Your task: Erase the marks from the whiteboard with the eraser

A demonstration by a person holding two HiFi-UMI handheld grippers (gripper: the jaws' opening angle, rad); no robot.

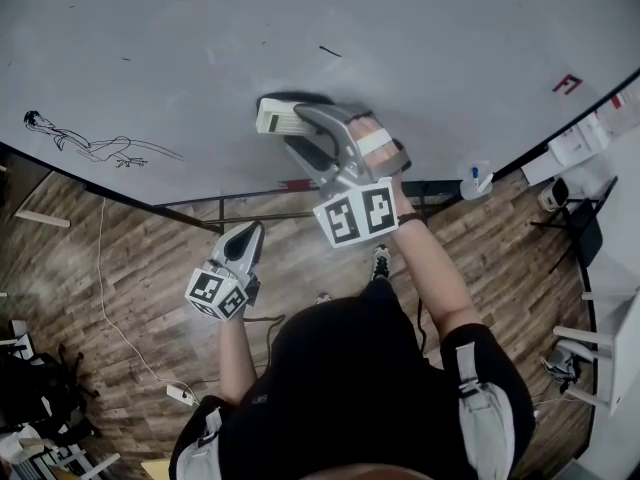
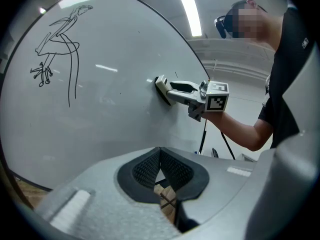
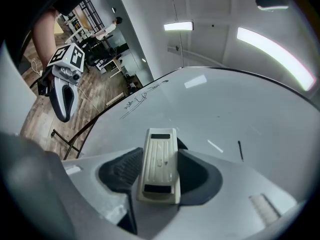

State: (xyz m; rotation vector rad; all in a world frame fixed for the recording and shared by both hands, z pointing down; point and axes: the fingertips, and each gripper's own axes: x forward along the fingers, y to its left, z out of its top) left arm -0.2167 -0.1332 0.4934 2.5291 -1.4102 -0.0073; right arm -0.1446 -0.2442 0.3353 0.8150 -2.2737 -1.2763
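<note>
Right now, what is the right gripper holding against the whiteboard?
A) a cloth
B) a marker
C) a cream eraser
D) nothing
C: the right gripper clamps a cream eraser between its jaws, pressed against the whiteboard.

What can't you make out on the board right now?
- Wiping face of the eraser: turned to the whiteboard, hidden by its own body in every view.
- Board under the eraser: covered, so marks there can't be told.
- The red mark: head view only, too small to read.
- The drawing: only a thin scribble in the right gripper view.
- Whiteboard's upper part: cut off by the head view's top edge.
</note>
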